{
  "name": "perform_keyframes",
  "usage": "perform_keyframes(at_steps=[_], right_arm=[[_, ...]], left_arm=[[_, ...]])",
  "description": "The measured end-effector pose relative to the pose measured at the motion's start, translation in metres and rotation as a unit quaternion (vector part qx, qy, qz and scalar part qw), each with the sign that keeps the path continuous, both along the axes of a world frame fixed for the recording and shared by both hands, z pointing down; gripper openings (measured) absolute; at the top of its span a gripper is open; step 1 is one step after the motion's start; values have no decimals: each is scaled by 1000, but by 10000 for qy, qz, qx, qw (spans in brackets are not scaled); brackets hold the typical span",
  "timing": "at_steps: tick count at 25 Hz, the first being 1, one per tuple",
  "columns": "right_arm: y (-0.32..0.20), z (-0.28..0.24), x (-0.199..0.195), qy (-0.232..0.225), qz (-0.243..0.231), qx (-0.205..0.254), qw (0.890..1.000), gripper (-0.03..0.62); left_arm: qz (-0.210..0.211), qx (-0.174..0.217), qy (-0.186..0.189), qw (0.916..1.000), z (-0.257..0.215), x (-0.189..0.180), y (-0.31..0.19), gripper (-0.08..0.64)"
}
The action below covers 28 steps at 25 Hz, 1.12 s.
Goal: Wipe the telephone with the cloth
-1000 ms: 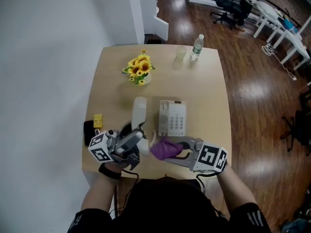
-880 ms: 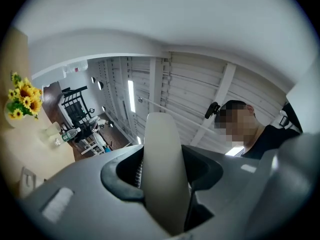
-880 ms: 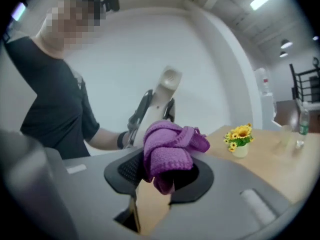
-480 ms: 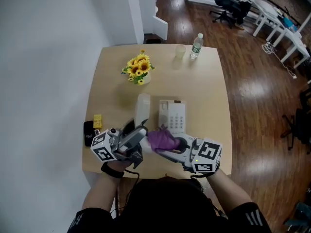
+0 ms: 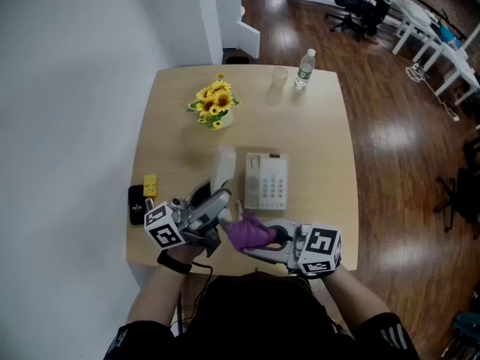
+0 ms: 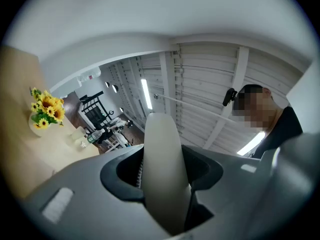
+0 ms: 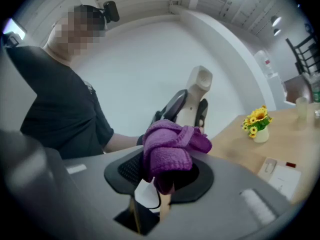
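Holding the handset [image 6: 161, 164] up in the air, my left gripper [image 5: 213, 213] pinches it from both sides, and its jaws press firmly on the cream plastic. The handset points up and away from me, to the left of the telephone base [image 5: 266, 182], which lies flat on the table [image 5: 322, 133] with the keypad up. My right gripper [image 5: 264, 240] is closed on the purple cloth [image 5: 246, 232], and a bunched fold of it sticks out past the jaws. The cloth is just beside the near end of the handset. I cannot tell if it already touches.

I think this step is the wiping of the handset, and the base is for later. To do it well, I should press the soft fold against the plastic, not the hard jaw tips. I should rub along the length with slow strokes. My left grip must stay steady, so that the push of the cloth does not turn the handset. Too little cloth showing may scratch it.
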State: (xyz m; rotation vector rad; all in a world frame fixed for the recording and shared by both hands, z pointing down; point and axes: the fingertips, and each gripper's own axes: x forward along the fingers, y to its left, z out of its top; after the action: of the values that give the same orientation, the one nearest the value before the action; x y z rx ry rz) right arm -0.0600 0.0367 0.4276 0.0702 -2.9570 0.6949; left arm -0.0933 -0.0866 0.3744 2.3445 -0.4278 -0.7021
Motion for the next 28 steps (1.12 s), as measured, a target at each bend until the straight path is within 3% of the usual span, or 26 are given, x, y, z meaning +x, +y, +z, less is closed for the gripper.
perform_keyframes(at_steps=[2, 4, 6, 8, 10, 12, 15, 19, 23, 28], right_arm=[[10, 5, -2, 27, -344, -19, 9994, 133], [2, 18, 0, 122, -253, -93, 9996, 133], [-30, 45, 11, 490, 337, -131, 9981, 135], [-77, 88, 28, 1266, 1080, -19, 9860, 135], [-119, 132, 45, 2228, 1491, 257, 9631, 135], [-151, 163, 53, 3022, 1575, 556, 9385, 135], [-188, 194, 51, 3866, 1447, 992, 9054, 135], [-219, 236, 41, 4877, 930, 1524, 8546, 135], [-232, 263, 30, 5513, 488, 1907, 8107, 137], [-251, 278, 23, 5909, 381, 2062, 7790, 137]], left_arm=[[-160, -151, -142, 9997, 12, -4, -6, 209], [-366, -326, -420, 9979, 26, -9, -12, 209], [-584, -478, -964, 9925, 47, -15, -16, 210], [-735, -610, -1566, 9830, 73, -20, -18, 210], [-809, -749, -2025, 9731, 97, -23, -16, 210], [-825, -893, -2339, 9646, 112, -23, -11, 210], [-814, -1076, -2583, 9566, 129, -22, -4, 210], [-820, -1223, -2821, 9480, 145, -23, 2, 210], [-819, -1301, -2841, 9464, 152, -24, 9, 210], [-821, -1432, -2881, 9433, 158, -26, 17, 210]])
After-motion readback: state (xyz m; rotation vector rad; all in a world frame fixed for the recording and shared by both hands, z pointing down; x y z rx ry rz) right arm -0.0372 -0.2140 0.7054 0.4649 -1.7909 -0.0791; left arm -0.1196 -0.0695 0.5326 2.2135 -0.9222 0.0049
